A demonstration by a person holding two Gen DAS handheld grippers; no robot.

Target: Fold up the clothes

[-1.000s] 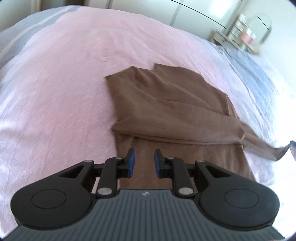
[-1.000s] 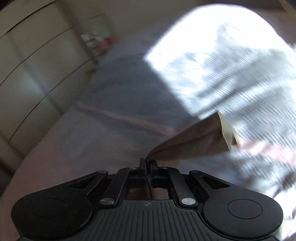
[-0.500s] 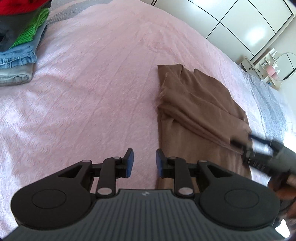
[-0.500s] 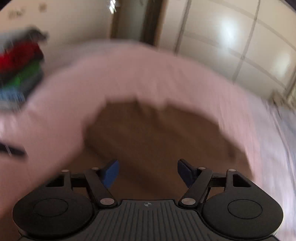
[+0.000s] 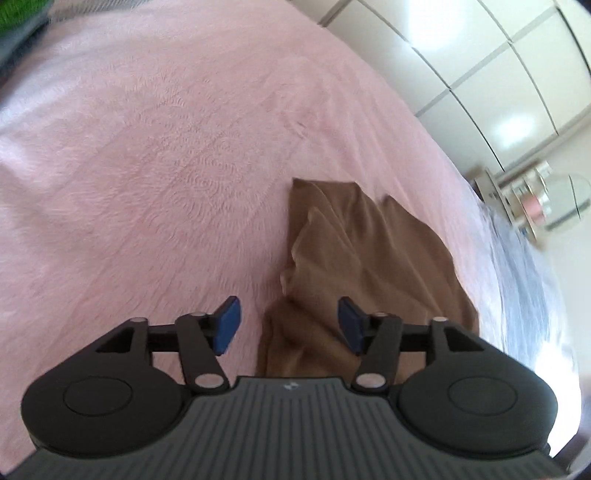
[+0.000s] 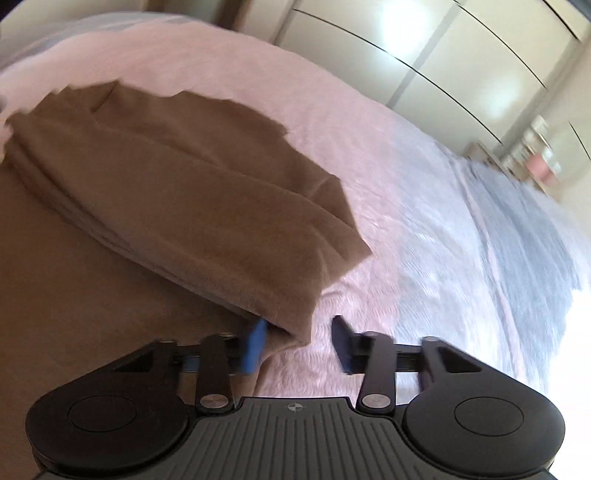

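A brown garment (image 5: 369, 258) lies partly folded on the pink bedspread (image 5: 147, 166). My left gripper (image 5: 290, 326) hovers over the garment's near left edge. Its jaws are opening, and that edge lies below the gap with neither blue pad touching it. In the right wrist view the same garment (image 6: 184, 206) shows a thick folded layer across its lower part. My right gripper (image 6: 298, 343) is at the near right corner of that fold and its jaws are closing. The corner sits between the pads beside the left one, while the right pad stands apart over the bedspread.
White wardrobe doors (image 6: 443, 55) run along the far side of the bed. A dressing table with a mirror (image 5: 535, 206) stands at the right. A green piece of stacked clothing (image 5: 18, 14) shows at the top left. The bedspread turns grey-blue (image 6: 498, 240) to the right.
My right gripper let go of the brown sleeve end, swung over to the garment's right corner, opened wide and has narrowed again. My left gripper came closer to the left edge and opened wider.
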